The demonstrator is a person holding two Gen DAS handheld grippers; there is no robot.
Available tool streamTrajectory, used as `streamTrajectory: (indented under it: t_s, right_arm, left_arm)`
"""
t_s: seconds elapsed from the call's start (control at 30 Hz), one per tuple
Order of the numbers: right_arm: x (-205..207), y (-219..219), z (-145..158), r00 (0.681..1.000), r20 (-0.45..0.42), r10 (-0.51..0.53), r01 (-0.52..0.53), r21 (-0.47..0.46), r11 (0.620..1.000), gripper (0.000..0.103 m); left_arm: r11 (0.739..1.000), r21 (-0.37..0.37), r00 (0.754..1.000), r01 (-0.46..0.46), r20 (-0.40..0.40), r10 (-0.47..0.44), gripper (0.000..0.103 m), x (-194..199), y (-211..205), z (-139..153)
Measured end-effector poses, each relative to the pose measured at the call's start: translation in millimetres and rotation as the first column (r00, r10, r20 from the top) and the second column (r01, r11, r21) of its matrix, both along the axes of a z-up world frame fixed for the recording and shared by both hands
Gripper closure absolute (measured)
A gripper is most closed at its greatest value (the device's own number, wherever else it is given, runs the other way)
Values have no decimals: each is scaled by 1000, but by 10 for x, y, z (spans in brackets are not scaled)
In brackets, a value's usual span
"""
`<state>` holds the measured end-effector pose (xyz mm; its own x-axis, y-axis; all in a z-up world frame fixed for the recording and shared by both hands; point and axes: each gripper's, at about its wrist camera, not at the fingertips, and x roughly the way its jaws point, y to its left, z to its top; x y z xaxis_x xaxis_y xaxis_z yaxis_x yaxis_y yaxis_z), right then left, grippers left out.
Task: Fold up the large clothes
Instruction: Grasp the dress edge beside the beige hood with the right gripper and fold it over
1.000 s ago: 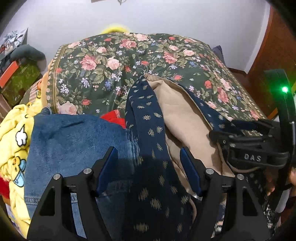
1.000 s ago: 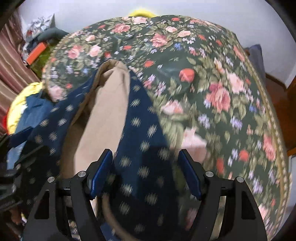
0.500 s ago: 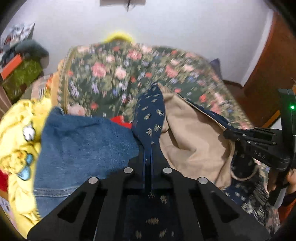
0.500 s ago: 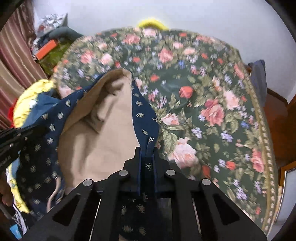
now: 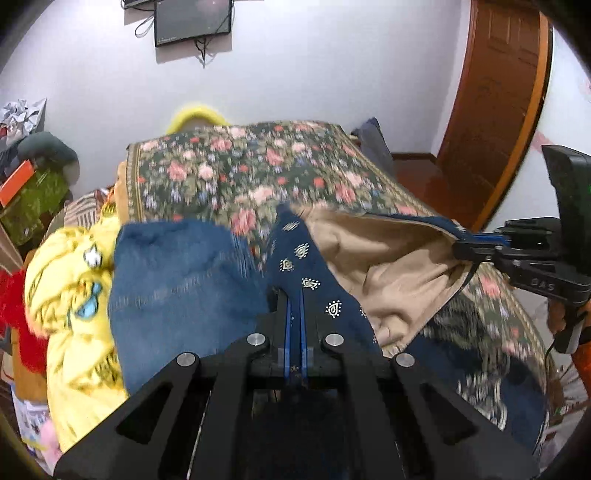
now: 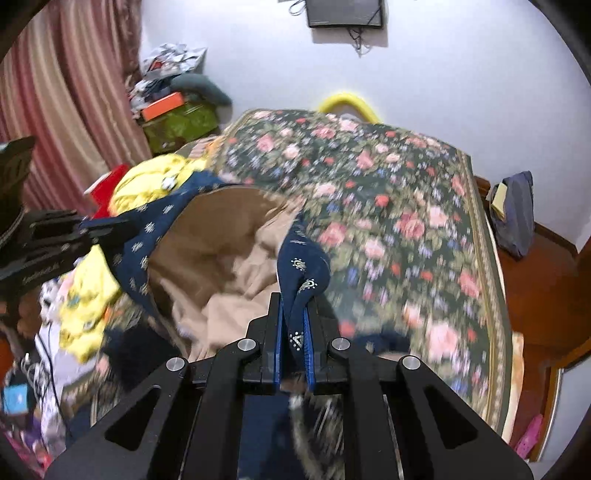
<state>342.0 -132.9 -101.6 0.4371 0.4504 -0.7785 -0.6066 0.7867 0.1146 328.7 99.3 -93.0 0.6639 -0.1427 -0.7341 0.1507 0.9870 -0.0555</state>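
Observation:
A large navy garment (image 5: 306,266) with small gold motifs and a tan lining (image 5: 384,258) hangs between my two grippers above the floral bed (image 5: 258,173). My left gripper (image 5: 294,314) is shut on one navy edge. My right gripper (image 6: 293,325) is shut on the other navy edge (image 6: 303,266). The tan lining (image 6: 221,251) sags open between them. Each gripper shows in the other's view: the right one (image 5: 480,251) at the right, the left one (image 6: 92,232) at the left, both holding the cloth taut.
A pile with a blue denim piece (image 5: 177,288), a yellow printed garment (image 5: 70,295) and red cloth (image 5: 14,302) lies at the bed's left. Boxes and clutter (image 6: 177,110) stand by the curtain. A wooden door (image 5: 491,103) is to the right. A screen (image 6: 343,13) hangs on the wall.
Both grippers went from open around the navy edges to shut on them. Both then lifted and moved apart, raising the garment off the bed and opening it out.

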Motion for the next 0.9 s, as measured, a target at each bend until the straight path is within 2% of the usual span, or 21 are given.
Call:
streamTrajectory:
  t_s: [0.17,0.4,0.5,0.6,0.7,0.77,0.83,0.87,0.9]
  right_arm:
    - [-347,-176,-364,997,-76,-29,27,-30,999,94]
    - [-433,-342,-843,985,-134,-105,91,-106,990,94]
    - [-431,-354,-890,985,-132,-115,100,-111,989,93]
    - [-457,-340,-815,986,-124,-109,95,-115,989,90]
    - [-505,-301,-692,991,-106,-83,71,-115,991,85]
    - [-539,-257,-595,995,-61,-79,70,-128,989,77]
    - [-576,-224,-491,997,-11,-75,73,-115,991,61]
    - [-583,-207,-451,997,8,-76,76,-105,992,56]
    - [-564,-189,-397,997,29,-78,81,-91,993,47]
  left_arm:
    - [999,-3,996,-34,-80,34,100,-346,45,-422]
    - [994,41,971,-102,-211,108,100,-572,165,-1137]
    - [991,30,959,-127,-253,131,99,-610,250,-1333]
    - [992,18,958,-128,-255,128,94,-650,288,-1328]
    - [993,40,966,-109,-232,115,83,-698,251,-1209]
    - [993,56,975,-100,-191,109,59,-712,222,-1068]
    - [994,49,986,-94,-133,100,48,-719,211,-902]
    - [995,41,989,-92,-116,96,43,-708,205,-828]
    - [995,38,990,-94,-97,97,42,-687,189,-757]
